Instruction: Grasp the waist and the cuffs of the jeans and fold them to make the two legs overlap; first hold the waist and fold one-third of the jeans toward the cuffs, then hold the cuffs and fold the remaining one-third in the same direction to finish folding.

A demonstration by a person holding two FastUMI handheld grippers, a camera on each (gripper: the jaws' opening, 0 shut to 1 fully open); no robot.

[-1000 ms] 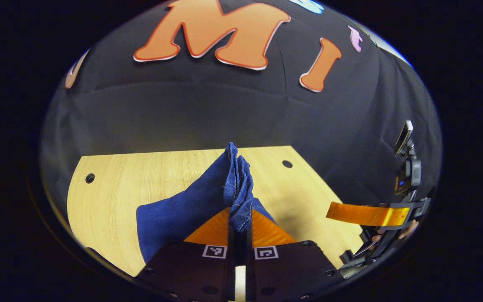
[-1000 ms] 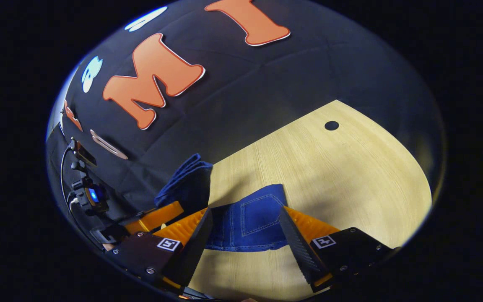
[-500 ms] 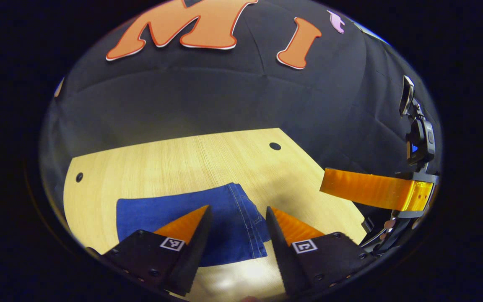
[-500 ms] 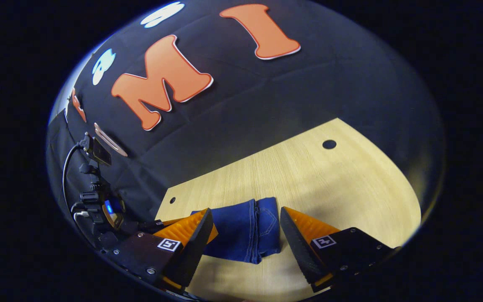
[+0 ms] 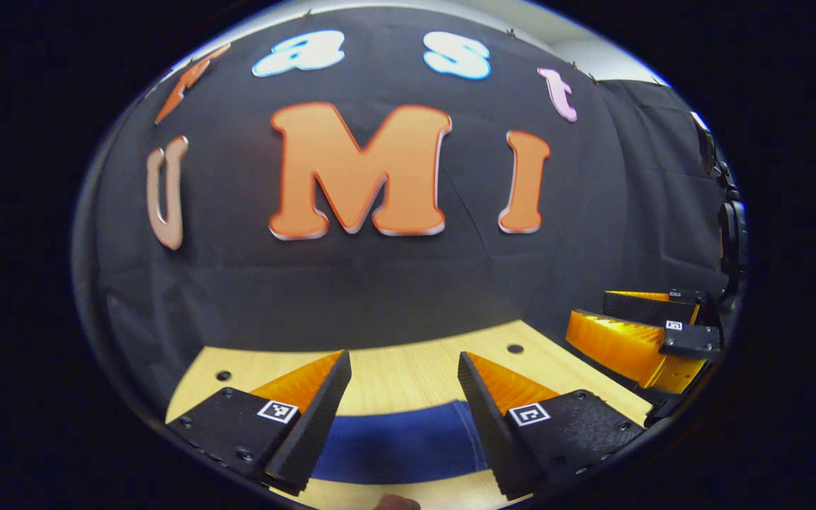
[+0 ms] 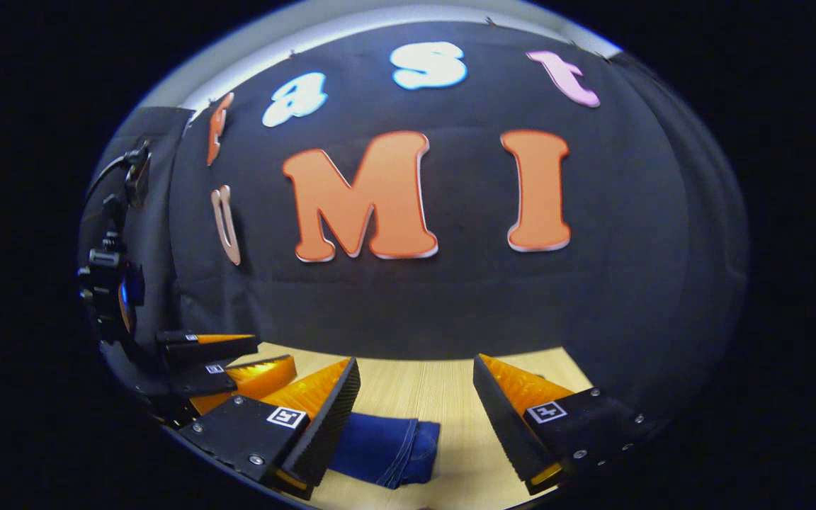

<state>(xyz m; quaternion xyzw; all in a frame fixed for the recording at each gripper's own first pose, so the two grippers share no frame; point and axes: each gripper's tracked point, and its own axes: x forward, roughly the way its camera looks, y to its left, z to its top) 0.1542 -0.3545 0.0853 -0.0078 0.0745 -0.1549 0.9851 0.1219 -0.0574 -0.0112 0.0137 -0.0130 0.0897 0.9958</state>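
Left hand-held gripper (image 5: 402,368): fingers spread wide apart, nothing between them, raised above the light wood-grain counter (image 5: 408,368). Folded dark blue denim jeans (image 5: 397,446) flat on the counter, low between the fingers toward 6 o'clock, touching neither. At 3 o'clock in the left gripper view, the right hand-held gripper (image 5: 645,333).

Right hand-held gripper (image 6: 415,379): likewise wide open and empty, clear of the cloth. Folded jeans (image 6: 387,446) at about 7 o'clock in the right gripper view, partly behind the left finger, the rounded fold edge facing 3 o'clock. Left hand-held gripper (image 6: 231,358) at 8 o'clock, beside the jeans.
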